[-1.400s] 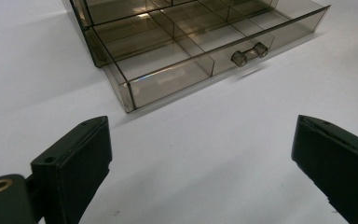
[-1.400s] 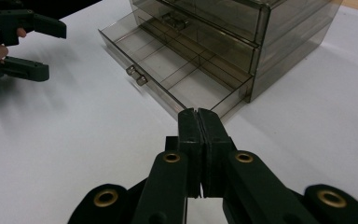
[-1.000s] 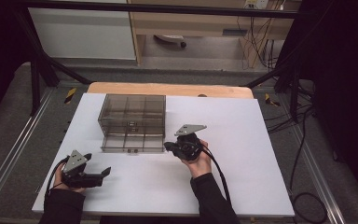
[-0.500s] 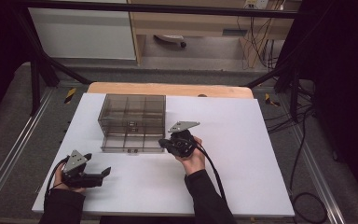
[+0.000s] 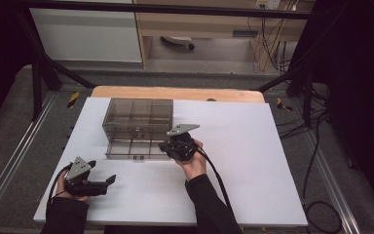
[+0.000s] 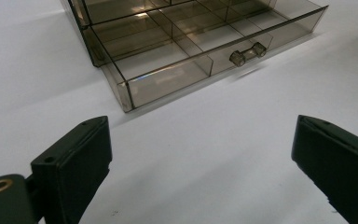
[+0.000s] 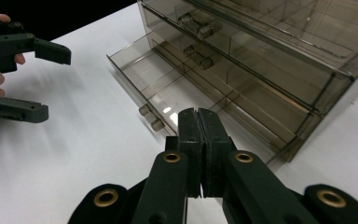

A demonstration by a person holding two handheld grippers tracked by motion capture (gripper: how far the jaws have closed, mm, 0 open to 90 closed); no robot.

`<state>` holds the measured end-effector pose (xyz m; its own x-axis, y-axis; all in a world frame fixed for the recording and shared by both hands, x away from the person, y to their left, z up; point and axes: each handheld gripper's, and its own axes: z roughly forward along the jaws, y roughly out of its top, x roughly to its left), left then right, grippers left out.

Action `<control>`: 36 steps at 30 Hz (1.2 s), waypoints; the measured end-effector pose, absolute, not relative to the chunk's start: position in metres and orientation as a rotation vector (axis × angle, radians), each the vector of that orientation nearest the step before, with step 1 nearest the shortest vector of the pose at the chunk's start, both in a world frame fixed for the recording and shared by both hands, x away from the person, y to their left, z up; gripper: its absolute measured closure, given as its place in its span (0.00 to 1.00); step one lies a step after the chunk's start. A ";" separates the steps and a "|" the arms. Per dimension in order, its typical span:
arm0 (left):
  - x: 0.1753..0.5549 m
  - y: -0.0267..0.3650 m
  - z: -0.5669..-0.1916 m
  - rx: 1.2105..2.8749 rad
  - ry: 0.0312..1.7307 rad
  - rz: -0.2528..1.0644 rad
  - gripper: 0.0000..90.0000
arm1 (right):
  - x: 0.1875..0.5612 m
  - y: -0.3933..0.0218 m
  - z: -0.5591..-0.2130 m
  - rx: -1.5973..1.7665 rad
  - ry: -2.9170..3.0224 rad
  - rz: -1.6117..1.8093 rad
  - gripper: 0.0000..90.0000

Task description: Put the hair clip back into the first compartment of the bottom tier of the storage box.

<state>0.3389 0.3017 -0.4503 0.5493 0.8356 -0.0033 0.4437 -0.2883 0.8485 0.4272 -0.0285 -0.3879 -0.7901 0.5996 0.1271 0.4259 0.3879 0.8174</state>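
The smoky clear drawer box (image 5: pixel 139 127) sits mid-table, its contents hard to make out, perhaps none. The right hand-held gripper (image 5: pixel 164 146), jaws closed on nothing, is by its pulled-out bottom drawer (image 7: pixel 168 95). The left hand-held gripper (image 5: pixel 108 180) rests open on the white table (image 5: pixel 272 161); dark cables beyond.

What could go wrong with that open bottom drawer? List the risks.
1. The right gripper, jaws shut, sits at the pulled-out bottom drawer; a push off the small handle could skew and jam it.
2. The light plastic drawer cabinet stands unheld, since the open left gripper is well apart from it, so it may slide across the white table.
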 end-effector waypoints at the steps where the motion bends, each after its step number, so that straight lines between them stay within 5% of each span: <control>1: 0.339 0.302 -0.450 1.921 1.038 0.573 0.05 | 0.428 -0.027 -0.388 0.914 2.455 1.361 0.99; 36: 0.338 0.302 -0.450 1.921 1.033 0.569 0.05 | 0.446 0.044 -0.393 0.855 2.495 1.354 0.99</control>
<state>0.3385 0.3020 -0.4496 0.5537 0.8327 -0.0047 0.4415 -0.2888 0.8496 0.4460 0.0436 -0.3929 -0.8193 0.5620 0.1137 0.4015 0.4207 0.8135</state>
